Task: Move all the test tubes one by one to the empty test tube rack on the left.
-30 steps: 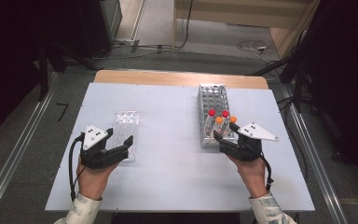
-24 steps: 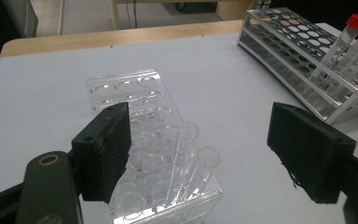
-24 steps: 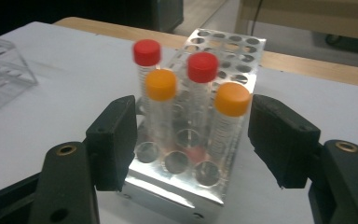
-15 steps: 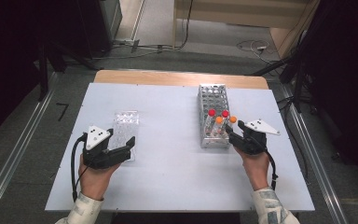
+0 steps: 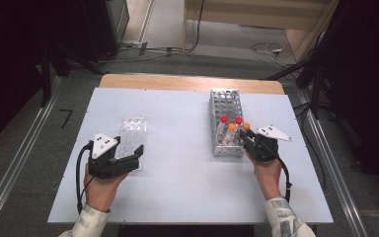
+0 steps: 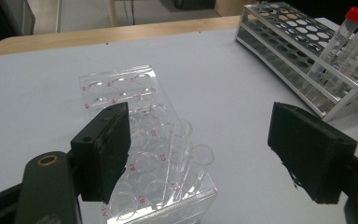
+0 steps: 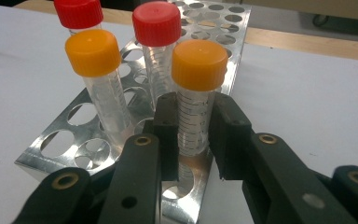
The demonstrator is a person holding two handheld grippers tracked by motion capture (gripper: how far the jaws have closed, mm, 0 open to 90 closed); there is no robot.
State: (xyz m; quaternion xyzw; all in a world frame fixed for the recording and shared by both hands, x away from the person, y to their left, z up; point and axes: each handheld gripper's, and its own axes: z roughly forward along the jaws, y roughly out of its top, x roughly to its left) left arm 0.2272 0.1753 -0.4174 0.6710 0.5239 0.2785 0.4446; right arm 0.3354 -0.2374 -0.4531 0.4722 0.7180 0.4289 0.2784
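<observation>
We're at the right of the high view now, where the right hand-held gripper [image 5: 246, 138] sits against the near end of the metal tube rack [image 5: 225, 101]. In the right gripper view its jaws are clamped on the orange-capped tube [image 7: 198, 93] — pads pressed to both sides of the clear body, just under the cap, the tube standing upright in the rack's near corner hole. Beside it, toward the left of that view, we see a second orange-capped tube [image 7: 97, 79], and two red-capped tubes [image 7: 155, 42] stand behind.

Over at the lower left of the high view, the left hand-held gripper [image 5: 133, 159] rests with its jaws spread wide, gripping nothing — the clear plastic tray [image 6: 135, 140] lies between them in the left gripper view, two open glass tubes [image 6: 186, 156] leaning in its near holes on the pale counter [image 5: 177, 123].
</observation>
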